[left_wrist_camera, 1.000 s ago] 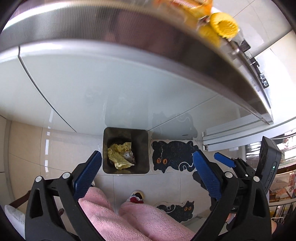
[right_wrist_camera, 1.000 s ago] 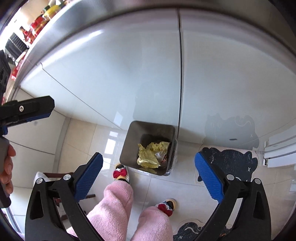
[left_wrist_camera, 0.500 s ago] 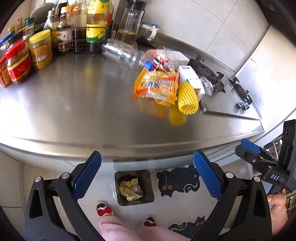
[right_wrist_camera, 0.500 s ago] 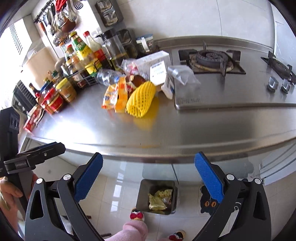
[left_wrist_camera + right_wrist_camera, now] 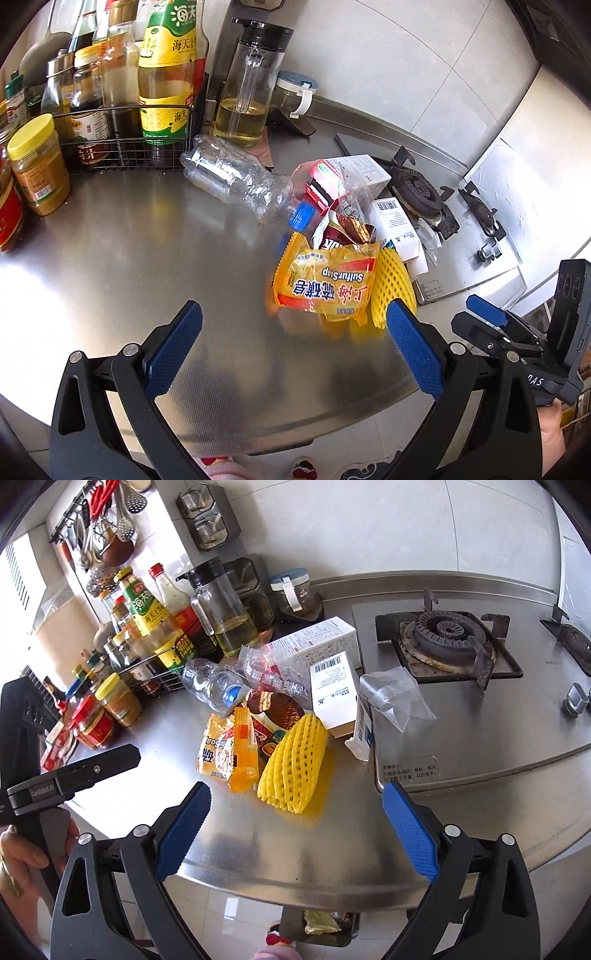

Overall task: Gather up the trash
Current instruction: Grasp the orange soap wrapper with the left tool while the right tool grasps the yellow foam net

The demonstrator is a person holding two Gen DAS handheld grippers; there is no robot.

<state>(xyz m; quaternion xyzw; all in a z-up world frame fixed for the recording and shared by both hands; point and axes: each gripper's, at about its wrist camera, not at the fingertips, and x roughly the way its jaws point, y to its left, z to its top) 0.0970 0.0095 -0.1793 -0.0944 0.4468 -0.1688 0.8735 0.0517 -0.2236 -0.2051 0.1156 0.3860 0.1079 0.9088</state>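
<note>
The right tongs [image 5: 295, 830] hang over the front edge of the surface [image 5: 258, 849], empty, wide apart but closing. The left tongs [image 5: 295, 350] are wide open, also empty. Just beyond lies the trash: the yellow net [image 5: 291, 764], the soap wrapper [image 5: 327, 280], then the bottle [image 5: 236, 181]. If they close too soon, I think they may push the light net off the edge, missing the bin [image 5: 317, 925] below.

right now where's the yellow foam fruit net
In the right wrist view the yellow foam net lies on the steel counter, right of the orange soap packet, near the front edge.
</note>
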